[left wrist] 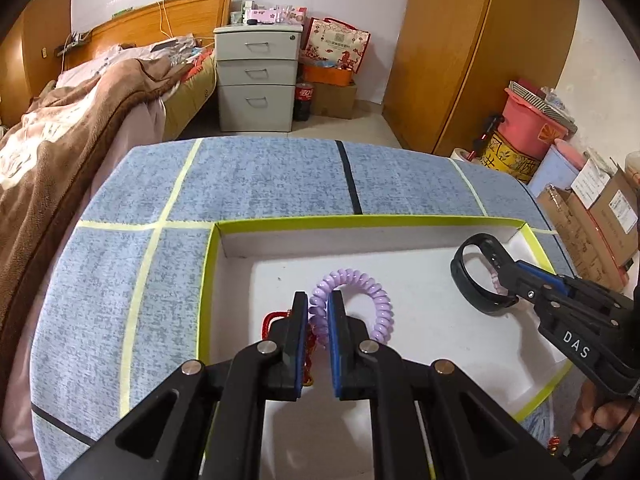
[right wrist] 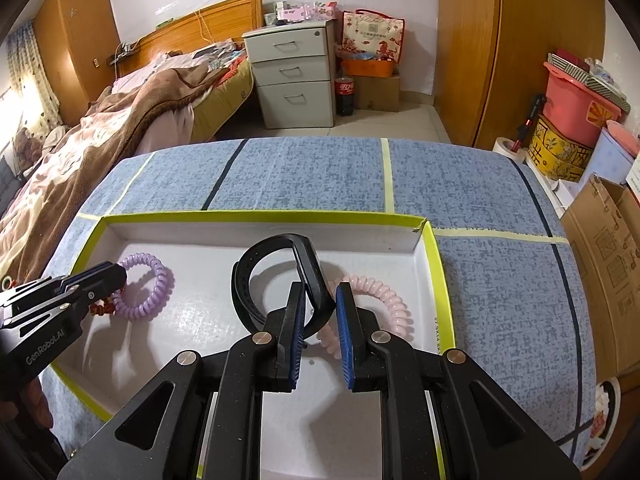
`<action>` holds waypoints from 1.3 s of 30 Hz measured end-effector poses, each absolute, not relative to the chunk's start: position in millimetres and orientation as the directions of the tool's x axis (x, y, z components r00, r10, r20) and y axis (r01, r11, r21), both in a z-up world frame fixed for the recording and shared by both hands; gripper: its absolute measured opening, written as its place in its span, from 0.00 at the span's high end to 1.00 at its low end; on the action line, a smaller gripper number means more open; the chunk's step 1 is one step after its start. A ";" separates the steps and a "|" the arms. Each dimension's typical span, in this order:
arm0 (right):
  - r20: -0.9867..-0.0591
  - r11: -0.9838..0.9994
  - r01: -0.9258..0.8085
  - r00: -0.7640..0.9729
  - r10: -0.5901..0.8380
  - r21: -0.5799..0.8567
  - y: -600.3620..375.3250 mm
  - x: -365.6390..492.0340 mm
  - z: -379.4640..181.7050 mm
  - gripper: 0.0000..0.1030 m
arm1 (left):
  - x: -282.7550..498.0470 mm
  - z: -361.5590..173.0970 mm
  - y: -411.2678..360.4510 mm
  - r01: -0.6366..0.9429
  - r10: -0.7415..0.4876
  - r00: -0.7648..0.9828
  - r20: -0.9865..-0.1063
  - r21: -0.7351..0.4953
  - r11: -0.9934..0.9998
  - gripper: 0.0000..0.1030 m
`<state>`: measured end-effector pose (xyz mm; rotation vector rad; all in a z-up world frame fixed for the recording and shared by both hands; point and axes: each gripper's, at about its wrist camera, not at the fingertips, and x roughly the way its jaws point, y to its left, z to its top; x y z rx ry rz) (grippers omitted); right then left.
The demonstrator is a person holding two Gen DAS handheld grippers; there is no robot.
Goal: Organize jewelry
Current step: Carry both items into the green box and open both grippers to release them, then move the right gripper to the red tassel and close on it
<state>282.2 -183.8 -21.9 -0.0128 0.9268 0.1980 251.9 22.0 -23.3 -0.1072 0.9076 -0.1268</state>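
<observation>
1. Jewelry lies in a shallow white cardboard tray with a yellow-green rim (right wrist: 438, 264) on the blue-grey cloth-covered table (left wrist: 256, 176).
2. At the tray's near left, the left gripper (left wrist: 318, 312) is clamped on a lilac spiral coil bracelet (left wrist: 376, 300), with a red beaded charm (left wrist: 310, 344) just beside.
3. Right of it, the right gripper (right wrist: 320, 300) pinches a black rubber wristband (right wrist: 276, 256), lifted clear.
4. A pink spiral coil bracelet (right wrist: 384, 296) rests farther right.

A tray (right wrist: 434, 248) sat on the tabletop (right wrist: 320, 172). In it, one coil bracelet (right wrist: 146, 286) lay toward 9 o'clock, another (right wrist: 384, 300) toward 3, a wristband (right wrist: 276, 272) between them.
</observation>
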 end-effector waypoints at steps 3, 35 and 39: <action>-0.795 0.982 -0.175 0.585 0.159 0.068 -183.1 281.8 -21.6 0.84 | 253.1 -24.2 23.9 0.055 -0.154 0.610 -0.778 -0.152 0.987 0.90; -0.623 0.986 -0.164 0.770 0.135 0.011 -181.7 183.0 39.8 0.70 | 148.0 15.2 32.3 0.069 -0.172 0.717 -0.676 -0.176 0.982 0.55; -0.604 0.989 -0.151 0.788 0.121 0.001 -184.8 167.8 44.4 0.70 | 133.7 11.8 37.3 0.063 -0.183 0.715 -0.675 -0.198 0.978 0.55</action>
